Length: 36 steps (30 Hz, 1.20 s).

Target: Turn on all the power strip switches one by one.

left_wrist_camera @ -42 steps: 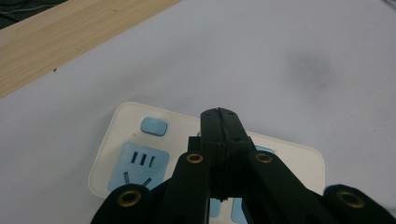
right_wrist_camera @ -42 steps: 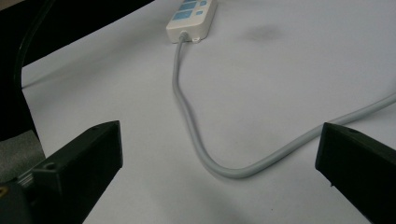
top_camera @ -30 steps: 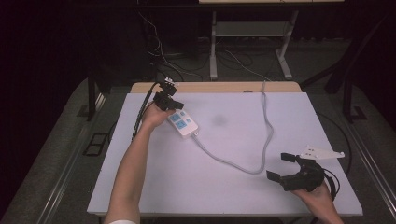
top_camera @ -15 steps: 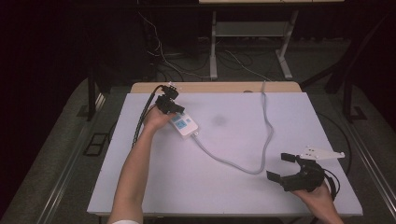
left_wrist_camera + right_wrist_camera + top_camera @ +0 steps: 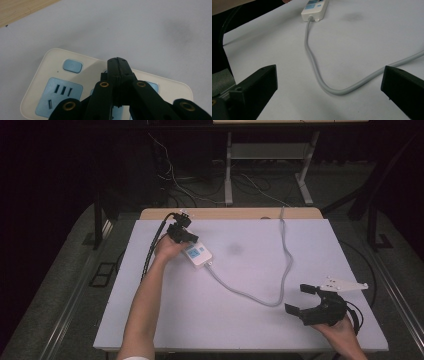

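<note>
A cream power strip (image 5: 198,255) with blue sockets lies on the white table at the left, and its grey cable (image 5: 280,270) loops across to the back. My left gripper (image 5: 188,241) is shut, with its tips over the strip's top face. In the left gripper view the two jaws meet (image 5: 117,61) just past the blue button (image 5: 72,66), above the strip (image 5: 47,72); nothing shows between them. My right gripper (image 5: 300,300) stands open near the front right. In the right gripper view its jaws (image 5: 329,75) frame the cable's bend (image 5: 312,57), with the strip (image 5: 315,7) far off.
The white table top (image 5: 240,335) has a wooden strip (image 5: 225,213) along its back edge and a faint dark smudge (image 5: 234,249) right of the power strip. Table legs and loose cables (image 5: 250,185) lie on the floor behind.
The left hand and gripper have shifted slightly toward the near side over the power strip. The right gripper and the cable have stayed where they were.
</note>
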### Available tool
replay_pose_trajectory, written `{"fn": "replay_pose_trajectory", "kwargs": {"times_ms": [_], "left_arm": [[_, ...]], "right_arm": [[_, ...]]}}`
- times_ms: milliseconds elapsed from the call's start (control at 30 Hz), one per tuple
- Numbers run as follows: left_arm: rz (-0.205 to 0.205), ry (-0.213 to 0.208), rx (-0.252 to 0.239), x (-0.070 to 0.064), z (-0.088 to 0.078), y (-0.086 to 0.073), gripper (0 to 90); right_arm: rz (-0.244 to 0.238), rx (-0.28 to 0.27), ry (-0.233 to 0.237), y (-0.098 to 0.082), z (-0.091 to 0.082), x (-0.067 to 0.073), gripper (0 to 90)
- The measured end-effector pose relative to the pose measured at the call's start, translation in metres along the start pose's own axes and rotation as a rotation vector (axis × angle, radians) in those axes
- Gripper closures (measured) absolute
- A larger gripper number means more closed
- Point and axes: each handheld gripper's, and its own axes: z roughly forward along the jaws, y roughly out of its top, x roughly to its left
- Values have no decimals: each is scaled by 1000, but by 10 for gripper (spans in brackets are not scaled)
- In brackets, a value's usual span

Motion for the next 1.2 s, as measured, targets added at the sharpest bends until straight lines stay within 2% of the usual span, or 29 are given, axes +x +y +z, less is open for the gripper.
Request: {"fn": "replay_pose_trajectory", "kwargs": {"times_ms": [233,400,633,700,1000,1200], "left_arm": [[-17,-1,24,1,2,2,900],[-69,-35,7,6,2,-1,900],[-77,-16,-28,3,1,-5,898],[-69,-9,-34,2,1,-6,897],[-47,30,-30,-3,0,-4,895],[-44,20,-53,-4,-5,-3,894]], "right_arm": [[-3,-6,-1,0,-1,0,6],[-4,-8,-2,0,-2,0,6],[0,-9,-6,0,-2,-1,6],[0,-10,-8,0,-2,-1,6],[3,-15,-13,0,-2,-1,6],[6,-18,-15,0,-2,-2,7]]}}
